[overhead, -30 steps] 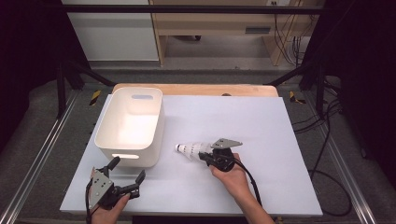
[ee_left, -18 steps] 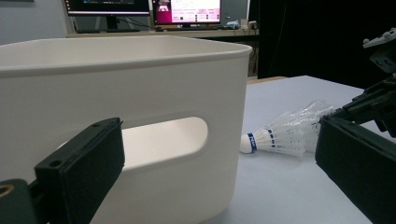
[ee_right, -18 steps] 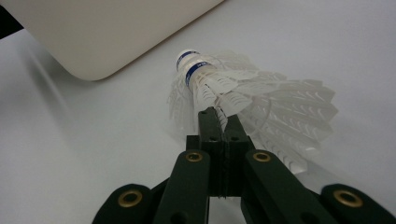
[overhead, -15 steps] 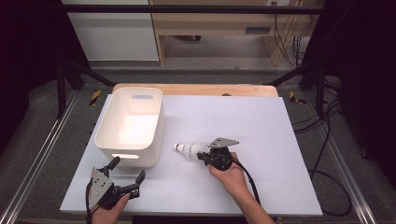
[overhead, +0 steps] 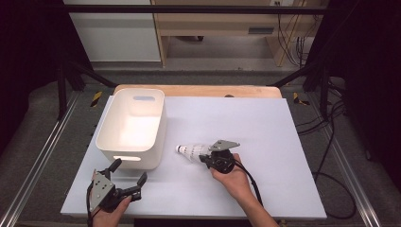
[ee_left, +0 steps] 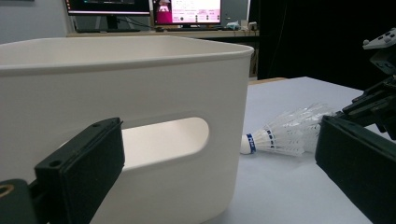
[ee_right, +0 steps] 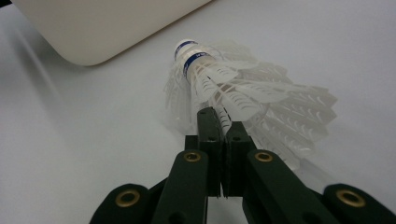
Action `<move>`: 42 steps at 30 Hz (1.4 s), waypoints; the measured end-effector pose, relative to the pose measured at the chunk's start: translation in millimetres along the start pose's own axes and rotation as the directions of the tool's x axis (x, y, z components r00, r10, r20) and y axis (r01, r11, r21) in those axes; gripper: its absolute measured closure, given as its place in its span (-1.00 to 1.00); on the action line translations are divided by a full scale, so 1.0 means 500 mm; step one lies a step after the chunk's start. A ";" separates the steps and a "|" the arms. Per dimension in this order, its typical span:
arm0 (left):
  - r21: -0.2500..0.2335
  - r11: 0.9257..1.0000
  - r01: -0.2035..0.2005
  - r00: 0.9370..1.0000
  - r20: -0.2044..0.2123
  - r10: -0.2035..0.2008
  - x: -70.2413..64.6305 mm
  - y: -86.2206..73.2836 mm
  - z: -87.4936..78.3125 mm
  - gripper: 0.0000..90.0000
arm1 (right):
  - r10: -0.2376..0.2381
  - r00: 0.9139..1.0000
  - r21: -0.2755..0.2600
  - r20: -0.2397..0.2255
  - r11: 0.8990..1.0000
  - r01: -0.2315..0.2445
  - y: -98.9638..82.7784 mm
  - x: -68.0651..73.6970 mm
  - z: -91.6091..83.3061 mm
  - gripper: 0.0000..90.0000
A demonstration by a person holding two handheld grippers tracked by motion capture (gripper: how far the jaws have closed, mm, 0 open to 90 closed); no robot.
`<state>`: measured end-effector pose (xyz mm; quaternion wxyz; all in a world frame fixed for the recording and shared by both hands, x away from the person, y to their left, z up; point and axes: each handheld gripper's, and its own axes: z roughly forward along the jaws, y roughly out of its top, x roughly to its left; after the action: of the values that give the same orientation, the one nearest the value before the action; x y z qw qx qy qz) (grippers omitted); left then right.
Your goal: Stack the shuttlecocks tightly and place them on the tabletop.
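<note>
My right gripper (ee_right: 219, 122) pinches the feather skirt of a white shuttlecock (overhead: 191, 151), which lies on the white table (overhead: 265, 123) just beside the white plastic bin (overhead: 133, 124). My left gripper (overhead: 126, 176) waits spread and empty near the bin's front wall. As I judge it, so thin a bite could crush feathers or let the shuttlecock slip on lifting.

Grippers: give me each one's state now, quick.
Left gripper: open, holding nothing, by the white bin.
Right gripper: closed on the feather skirt of the shuttlecock, which lies on the table.
</note>
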<state>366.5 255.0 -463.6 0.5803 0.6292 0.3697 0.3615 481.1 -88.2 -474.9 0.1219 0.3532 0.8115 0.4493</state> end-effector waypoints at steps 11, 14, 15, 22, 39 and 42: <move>-0.002 1.000 0.000 1.000 0.000 0.000 0.000 0.000 0.000 -0.97 | -0.035 0.999 0.003 0.023 0.999 0.035 0.000 0.005 -0.003 0.70; -0.002 1.000 0.001 1.000 -0.001 -0.001 0.001 0.000 -0.001 -0.97 | -0.039 0.999 0.002 0.028 0.999 0.039 0.001 0.005 -0.008 0.54; -0.002 1.000 0.001 1.000 -0.001 -0.001 0.001 0.000 -0.001 -0.97 | -0.034 0.999 0.005 0.029 0.999 0.034 0.001 0.005 -0.010 0.49; -0.001 1.000 -0.001 1.000 -0.001 0.001 0.000 0.000 -0.001 -0.97 | -0.038 0.999 0.013 0.027 0.999 0.038 0.002 0.011 -0.025 0.19; -0.001 1.000 0.000 1.000 -0.005 0.000 0.001 0.000 -0.001 -0.97 | -0.044 0.999 0.031 0.026 0.999 0.043 -0.006 0.023 -0.060 -0.56; -0.001 1.000 0.001 1.000 -0.005 -0.001 0.002 0.000 -0.001 -0.97 | -0.056 0.998 0.043 0.030 0.998 0.055 -0.010 0.027 -0.060 -0.69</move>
<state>366.3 256.1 -463.4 0.5797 0.6278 0.3713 0.3632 453.3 -99.9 -460.1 0.1394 0.3402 0.8282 0.4229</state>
